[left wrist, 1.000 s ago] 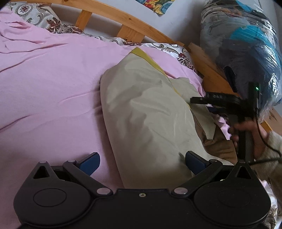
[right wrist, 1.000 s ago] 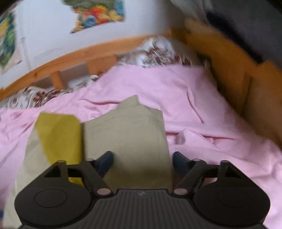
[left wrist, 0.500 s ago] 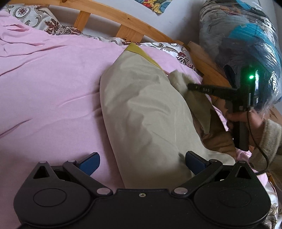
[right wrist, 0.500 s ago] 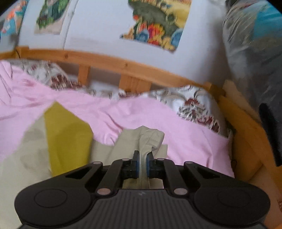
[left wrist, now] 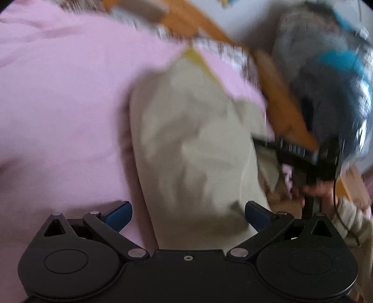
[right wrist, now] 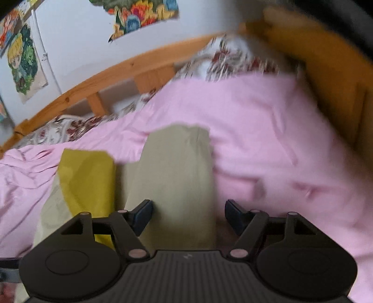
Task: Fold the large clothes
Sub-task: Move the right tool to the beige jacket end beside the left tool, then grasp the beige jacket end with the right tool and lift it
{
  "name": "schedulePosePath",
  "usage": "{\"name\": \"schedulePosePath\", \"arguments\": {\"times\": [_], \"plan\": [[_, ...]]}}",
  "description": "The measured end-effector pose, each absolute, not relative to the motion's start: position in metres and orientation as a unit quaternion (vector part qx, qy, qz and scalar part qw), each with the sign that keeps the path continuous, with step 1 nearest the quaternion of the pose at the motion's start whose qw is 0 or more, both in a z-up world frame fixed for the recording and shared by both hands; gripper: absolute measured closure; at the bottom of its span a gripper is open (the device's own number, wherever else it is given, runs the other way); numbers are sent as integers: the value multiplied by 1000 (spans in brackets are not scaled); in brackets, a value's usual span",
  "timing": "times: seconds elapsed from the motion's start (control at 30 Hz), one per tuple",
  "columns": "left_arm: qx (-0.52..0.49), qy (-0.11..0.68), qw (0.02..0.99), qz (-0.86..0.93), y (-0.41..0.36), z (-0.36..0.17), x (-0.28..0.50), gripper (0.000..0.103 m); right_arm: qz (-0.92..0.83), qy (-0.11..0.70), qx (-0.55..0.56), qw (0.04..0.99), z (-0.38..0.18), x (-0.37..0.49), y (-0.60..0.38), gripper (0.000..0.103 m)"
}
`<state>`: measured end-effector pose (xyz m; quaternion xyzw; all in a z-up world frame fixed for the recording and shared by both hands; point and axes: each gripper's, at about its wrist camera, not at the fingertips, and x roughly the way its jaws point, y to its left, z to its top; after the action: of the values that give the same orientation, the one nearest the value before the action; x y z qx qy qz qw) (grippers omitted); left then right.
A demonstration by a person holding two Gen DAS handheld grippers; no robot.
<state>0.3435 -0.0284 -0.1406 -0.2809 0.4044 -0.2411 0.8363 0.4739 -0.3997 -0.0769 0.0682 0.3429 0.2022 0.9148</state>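
A large beige garment (left wrist: 191, 144) with a yellow lining strip (left wrist: 198, 58) lies on the pink sheet (left wrist: 65, 105). My left gripper (left wrist: 188, 209) hovers open over its near edge; nothing is pinched. In the right wrist view the garment's beige folded flap (right wrist: 177, 167) lies flat beside a yellow panel (right wrist: 86, 177). My right gripper (right wrist: 188, 209) is above that flap with its jaws opening; the cloth lies below and between the fingers, and the pads do not press it. The left wrist view shows the right gripper (left wrist: 298, 153) at the garment's right side, held by a hand (left wrist: 319, 191).
A wooden bed rail (right wrist: 93, 81) and a floral pillow (right wrist: 233, 60) border the far side of the pink sheet (right wrist: 268, 139). A plastic bag of clothes (left wrist: 331, 77) stands beyond the right rail (left wrist: 279, 93). Posters (right wrist: 139, 16) hang on the wall.
The right gripper, shut on a raised fold of the beige garment half a second ago, has opened and the flap lies flat. The left gripper has shifted across the bed; its view is blurred.
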Motion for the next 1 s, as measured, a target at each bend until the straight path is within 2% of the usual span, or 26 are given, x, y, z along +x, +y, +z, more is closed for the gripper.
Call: {"name": "schedulePosePath", "arguments": {"times": [0.07, 0.1, 0.17, 0.2, 0.33, 0.43, 0.57, 0.77, 0.83, 0.9, 1.0], "plan": [[-287, 406, 832, -245, -31, -143, 346, 1, 204, 338, 53, 917, -78, 472, -394, 32], [-283, 407, 833, -245, -33, -142, 346, 1, 207, 333, 40, 919, -77, 470, -390, 43], [-275, 404, 837, -247, -35, -141, 346, 1, 196, 319, -8, 927, -75, 460, -376, 50], [-275, 403, 838, -246, -37, -141, 346, 1, 187, 304, -48, 933, -74, 452, -365, 54], [-274, 397, 841, -244, -39, -141, 346, 1, 160, 217, -273, 923, -82, 407, -305, 80], [-274, 394, 843, -242, -41, -141, 345, 1, 166, 160, -375, 898, -93, 380, -273, 87], [-273, 393, 845, -241, -39, -141, 340, 1, 177, 138, -412, 883, -98, 367, -254, 88], [-273, 391, 844, -246, -37, -143, 341, 1, 171, 156, -374, 898, -92, 376, -266, 87], [-276, 390, 841, -252, -35, -145, 343, 1, 165, 173, -349, 906, -91, 382, -271, 80], [-286, 390, 835, -263, -32, -150, 347, 1, 171, 202, -299, 917, -87, 396, -286, 52], [-293, 392, 828, -274, -29, -155, 350, 1, 181, 255, -170, 935, -77, 422, -319, 47]]}}
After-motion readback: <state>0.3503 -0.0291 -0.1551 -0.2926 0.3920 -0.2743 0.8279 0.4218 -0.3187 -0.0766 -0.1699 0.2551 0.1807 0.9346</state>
